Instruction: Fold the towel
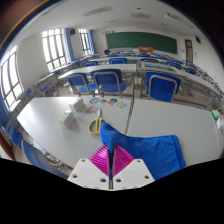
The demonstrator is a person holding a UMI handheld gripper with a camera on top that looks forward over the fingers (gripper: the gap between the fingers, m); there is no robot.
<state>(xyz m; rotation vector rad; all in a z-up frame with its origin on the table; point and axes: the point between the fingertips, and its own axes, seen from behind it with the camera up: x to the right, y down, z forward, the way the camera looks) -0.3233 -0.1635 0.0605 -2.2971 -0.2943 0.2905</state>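
A blue towel (148, 150) lies on the white table (60, 135), just ahead of my fingers and reaching to their right. My gripper (111, 160) is right at the towel's near edge. Its two magenta pads (100, 158) meet along a thin line, with no gap showing between them. A bit of the blue towel's edge runs into the line between the pads. The part of the towel under the fingers is hidden.
A white crumpled object (70, 117) and an orange item (97, 127) lie on the table to the left. Coloured round pieces (108, 101) lie farther back. Blue chairs (157, 84) and desks fill the room beyond; windows (55, 45) are on the left.
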